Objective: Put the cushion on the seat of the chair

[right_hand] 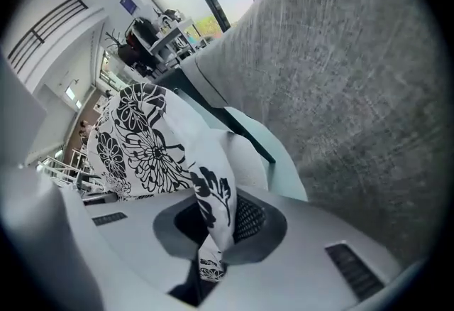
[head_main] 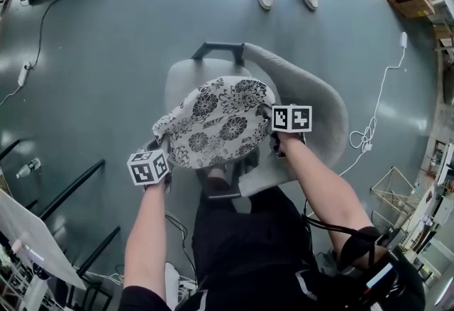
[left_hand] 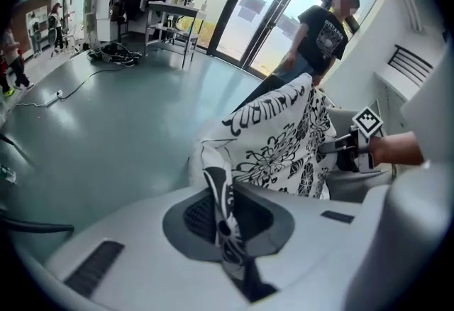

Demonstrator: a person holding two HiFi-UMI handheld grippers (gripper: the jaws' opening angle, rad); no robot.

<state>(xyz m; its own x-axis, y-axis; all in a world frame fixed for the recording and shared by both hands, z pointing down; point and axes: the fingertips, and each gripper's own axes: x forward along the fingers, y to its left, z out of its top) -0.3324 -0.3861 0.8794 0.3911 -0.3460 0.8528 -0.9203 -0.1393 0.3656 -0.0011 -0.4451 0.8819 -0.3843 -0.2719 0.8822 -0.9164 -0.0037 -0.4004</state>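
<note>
Two hand-held tongs carry the white fabric cushion with black flowers. The left gripper and right gripper are each clamped nearly closed on a thin fold at opposite edges. The cushion hangs over the seat of the grey upholstered chair. Such small pinches could slip, and an uneven release might leave it tilted against the chair's backrest or sliding off the chair's front.

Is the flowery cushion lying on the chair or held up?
Held up. The cushion tilts over the chair, corners pinched in the left hand-held gripper and right hand-held gripper. Touching the seat? Cannot tell.
</note>
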